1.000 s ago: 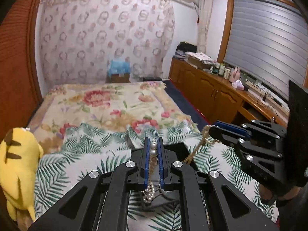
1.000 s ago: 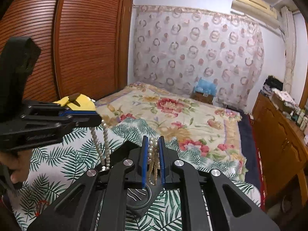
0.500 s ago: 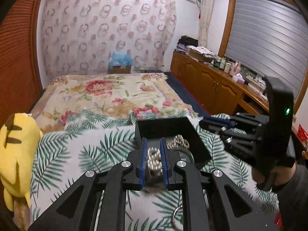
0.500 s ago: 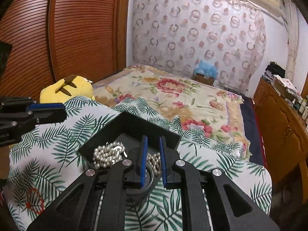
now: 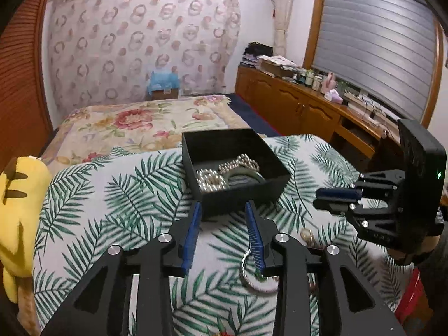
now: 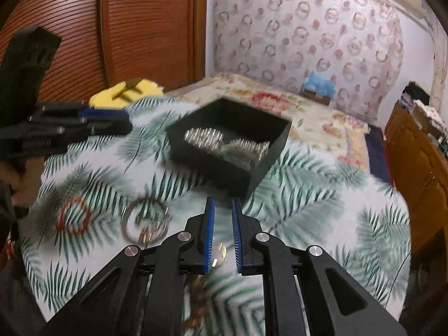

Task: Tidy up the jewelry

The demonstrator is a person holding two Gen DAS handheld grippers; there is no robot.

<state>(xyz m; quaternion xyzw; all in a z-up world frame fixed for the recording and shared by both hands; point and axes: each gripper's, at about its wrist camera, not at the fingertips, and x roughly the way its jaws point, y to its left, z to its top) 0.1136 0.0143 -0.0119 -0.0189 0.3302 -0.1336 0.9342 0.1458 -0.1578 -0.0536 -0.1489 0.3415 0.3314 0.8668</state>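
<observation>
A black open box (image 5: 196,147) stands on the palm-leaf cloth and holds a pearl necklace (image 5: 210,180) and bangles; it also shows in the right wrist view (image 6: 280,140), blurred. My left gripper (image 5: 222,205) hovers just in front of the box, its jaws opening with nothing between them. My right gripper (image 6: 222,201) sits before the box's near corner, shut and empty. A gold ring (image 6: 219,252) lies on the cloth beneath it. Each gripper shows in the other's view: the right one (image 5: 322,198) right of the box, the left one (image 6: 124,123) left of it.
On the cloth lie a silver bangle (image 6: 145,221), a red bracelet (image 6: 74,215) and brown beads (image 6: 198,294). A yellow plush toy (image 5: 19,212) sits at the left edge. Behind are a floral bed (image 5: 140,123) and wooden cabinets (image 5: 294,106).
A second ago both grippers held the pearl necklace up between them. It now lies in the box. Both grippers have dropped and drawn back, and the left jaws have parted.
</observation>
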